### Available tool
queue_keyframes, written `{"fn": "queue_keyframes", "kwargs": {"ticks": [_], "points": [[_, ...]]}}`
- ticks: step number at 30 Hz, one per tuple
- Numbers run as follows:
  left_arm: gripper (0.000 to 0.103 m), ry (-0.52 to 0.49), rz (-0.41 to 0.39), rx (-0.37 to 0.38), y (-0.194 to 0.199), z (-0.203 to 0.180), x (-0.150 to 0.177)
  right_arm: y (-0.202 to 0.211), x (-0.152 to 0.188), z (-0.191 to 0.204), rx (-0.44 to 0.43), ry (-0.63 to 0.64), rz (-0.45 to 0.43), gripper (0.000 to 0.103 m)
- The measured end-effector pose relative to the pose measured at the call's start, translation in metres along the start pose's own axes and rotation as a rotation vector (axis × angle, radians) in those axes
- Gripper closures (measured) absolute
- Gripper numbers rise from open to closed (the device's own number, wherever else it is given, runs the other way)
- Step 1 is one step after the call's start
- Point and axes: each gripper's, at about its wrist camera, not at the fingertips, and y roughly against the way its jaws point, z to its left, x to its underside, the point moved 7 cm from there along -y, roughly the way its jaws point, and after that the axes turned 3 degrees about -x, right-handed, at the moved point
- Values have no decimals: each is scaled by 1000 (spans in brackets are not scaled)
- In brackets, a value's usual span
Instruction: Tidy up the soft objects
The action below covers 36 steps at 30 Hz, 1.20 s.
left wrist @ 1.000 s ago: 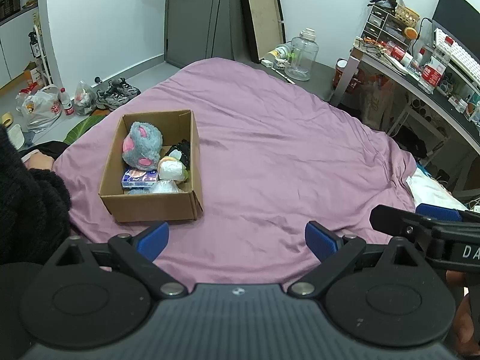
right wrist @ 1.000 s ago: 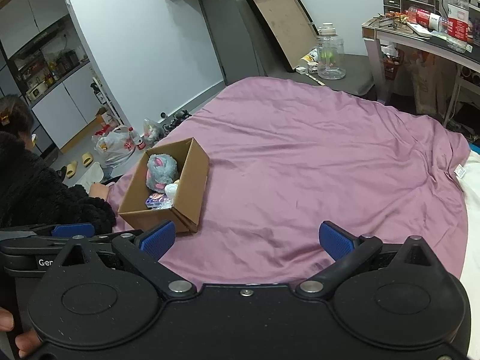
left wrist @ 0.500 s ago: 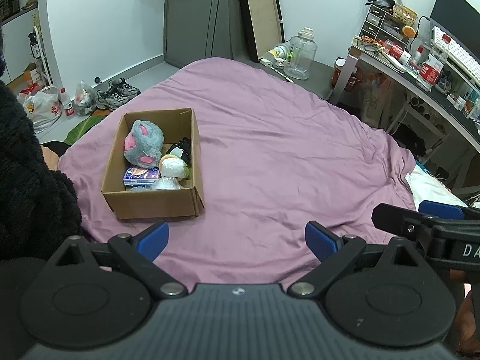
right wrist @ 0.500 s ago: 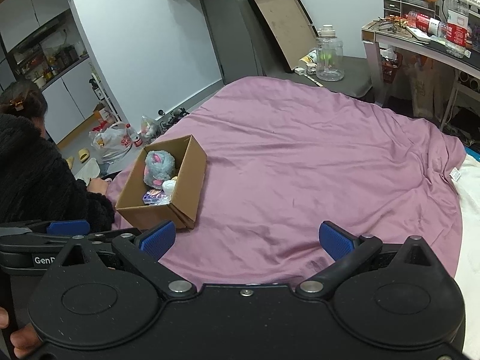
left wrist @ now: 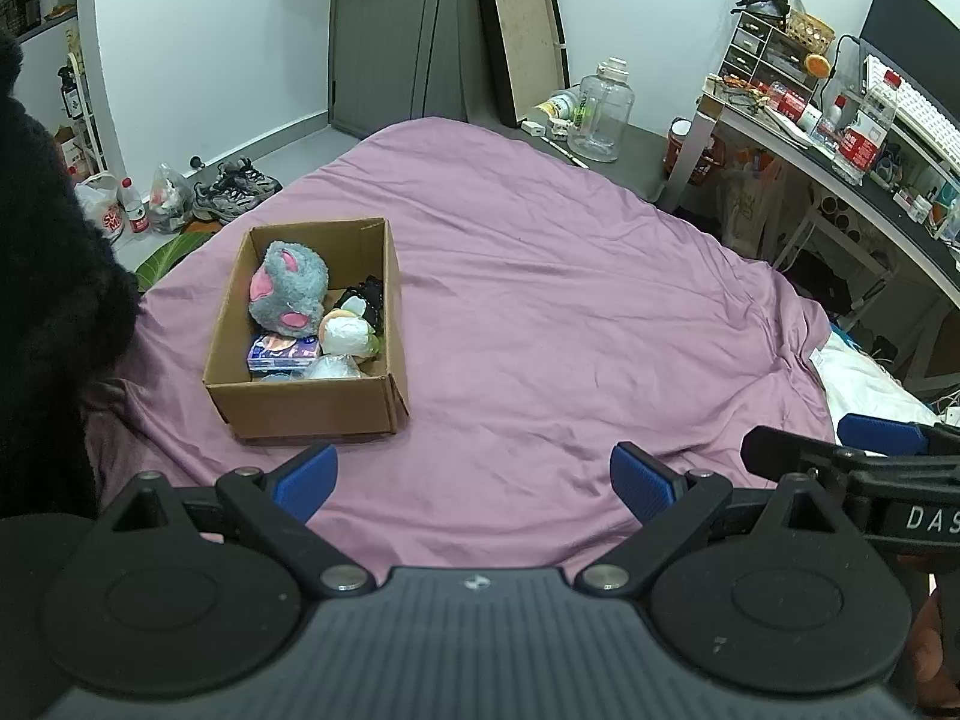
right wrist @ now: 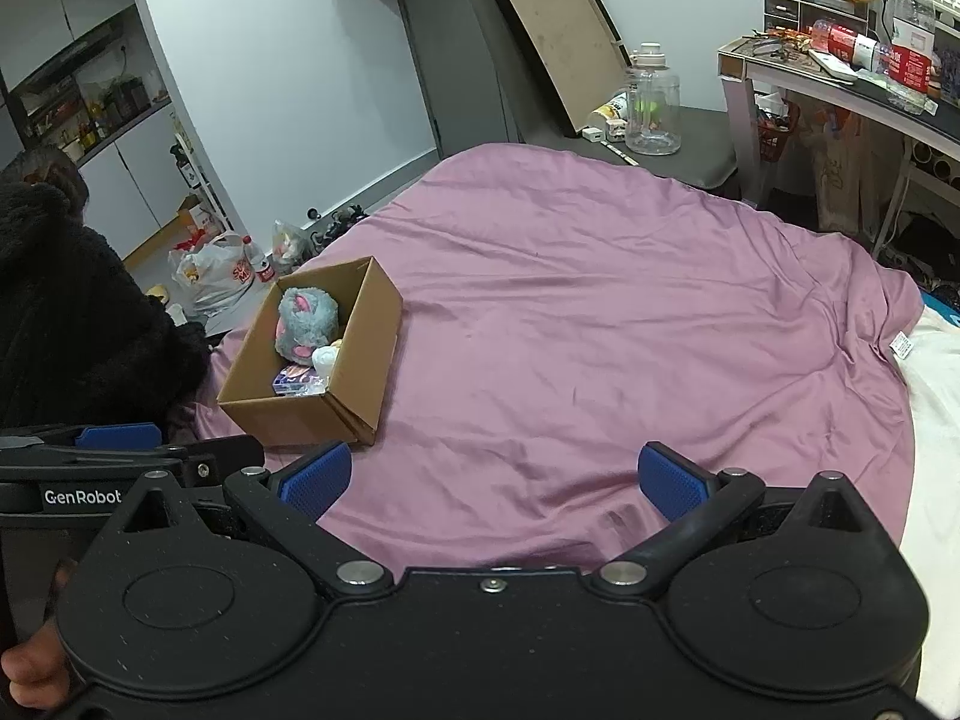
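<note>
- Two grippers are in my hands, both empty: the left gripper (left wrist: 471,480) and the right gripper (right wrist: 495,480) each have their blue-padded jaws spread wide, with only purple bedcover (left wrist: 570,300) between them.
- Landmark: an open cardboard box (left wrist: 312,402) sits on the bedcover, ahead and left of both grippers, apart from both.
- Inside the box, a grey plush toy (left wrist: 289,288) with pink patches fills the far end; nearer me lie a round white soft item (left wrist: 345,333), a small blue packet (left wrist: 282,354) and something in clear wrapping (left wrist: 330,367). A black item (left wrist: 366,294) is tucked against the wall to the right of the plush.
- To the right of the box I see only bare cover, with no loose soft object lying on it. I judge the gathering mostly done, or the next piece out of view.
- Left of the box, a person in a black fuzzy jacket (right wrist: 66,312) sits close to its edge.
- To do this step well, I would sweep each wrist view slowly for leftovers before reaching.
- Should I tidy the contents, I would come from above the box's open top, keep the pads clear of the cardboard walls, and pinch plush gently by its bulk.
- Risk, as I judge it: a light box on slippery fabric may slide if nudged.
</note>
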Motion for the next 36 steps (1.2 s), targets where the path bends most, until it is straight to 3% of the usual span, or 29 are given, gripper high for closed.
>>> {"fn": "queue_keyframes", "kwargs": {"ticks": [36], "points": [[6, 1, 4, -30, -1, 1, 1, -1, 1, -11, 20, -6, 0, 0]]}}
